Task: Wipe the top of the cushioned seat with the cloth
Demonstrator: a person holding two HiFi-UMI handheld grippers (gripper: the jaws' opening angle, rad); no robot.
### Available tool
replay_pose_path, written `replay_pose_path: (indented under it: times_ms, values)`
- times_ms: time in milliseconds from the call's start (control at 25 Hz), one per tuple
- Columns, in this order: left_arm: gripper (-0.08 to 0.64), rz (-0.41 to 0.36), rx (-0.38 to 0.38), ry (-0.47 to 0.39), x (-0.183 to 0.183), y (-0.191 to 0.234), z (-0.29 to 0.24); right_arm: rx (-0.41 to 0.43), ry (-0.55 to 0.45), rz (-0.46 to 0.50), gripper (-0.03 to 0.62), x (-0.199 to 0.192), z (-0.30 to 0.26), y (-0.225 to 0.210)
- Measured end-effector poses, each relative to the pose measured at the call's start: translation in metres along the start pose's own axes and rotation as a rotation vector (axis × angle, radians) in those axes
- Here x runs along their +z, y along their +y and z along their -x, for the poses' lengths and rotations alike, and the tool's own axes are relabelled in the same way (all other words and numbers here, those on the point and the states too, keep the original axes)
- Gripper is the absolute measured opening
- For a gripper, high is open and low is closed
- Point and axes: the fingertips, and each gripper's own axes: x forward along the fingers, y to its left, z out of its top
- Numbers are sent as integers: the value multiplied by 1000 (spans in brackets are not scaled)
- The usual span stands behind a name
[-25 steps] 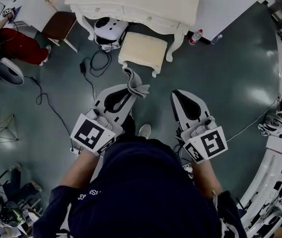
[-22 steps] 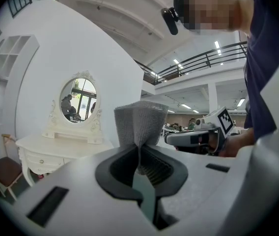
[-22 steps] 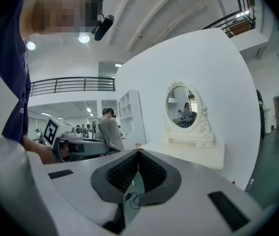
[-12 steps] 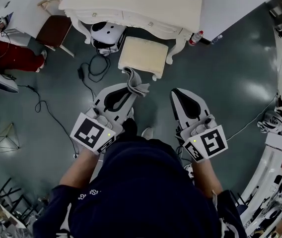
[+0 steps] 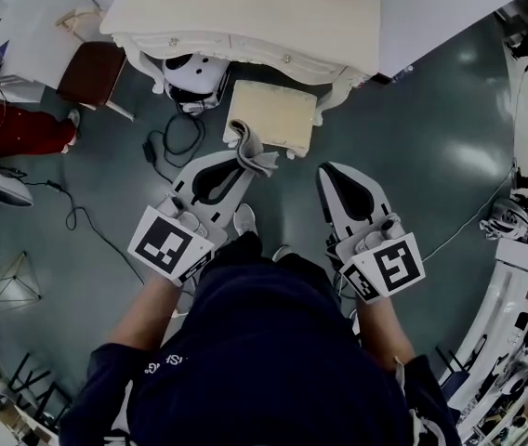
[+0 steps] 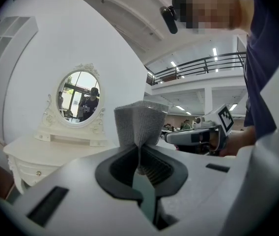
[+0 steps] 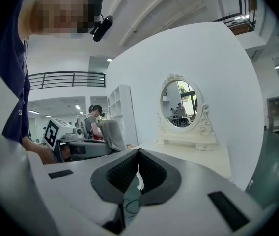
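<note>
The cream cushioned seat stands on the floor in front of the white dressing table. A grey cloth sticks up from my left gripper, which is shut on it; the cloth's tip reaches the seat's near left edge. In the left gripper view the cloth fans out above the closed pads of that gripper. My right gripper hovers to the right, short of the seat, over the floor. Its jaws are shut with nothing between them.
A black-and-white rounded object and black cables lie under the table's left side. A brown chair stands further left, near a person in red. An oval mirror sits on the table. My shoe is between the grippers.
Both grippers have moved forward toward the dressing table, and the cloth now reaches the seat's near edge. The holds are unchanged.
</note>
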Motion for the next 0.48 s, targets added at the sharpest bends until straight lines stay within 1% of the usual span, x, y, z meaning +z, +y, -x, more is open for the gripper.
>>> replay_pose_path:
  times_ms: [200,480]
  values:
    - [20,6,-12,-2,4,27,-2,-24,6,0,26,4,-24,-5]
    - [20,19,-25,4,2,53,-13,-46,18,-4,26,6,-45,-16]
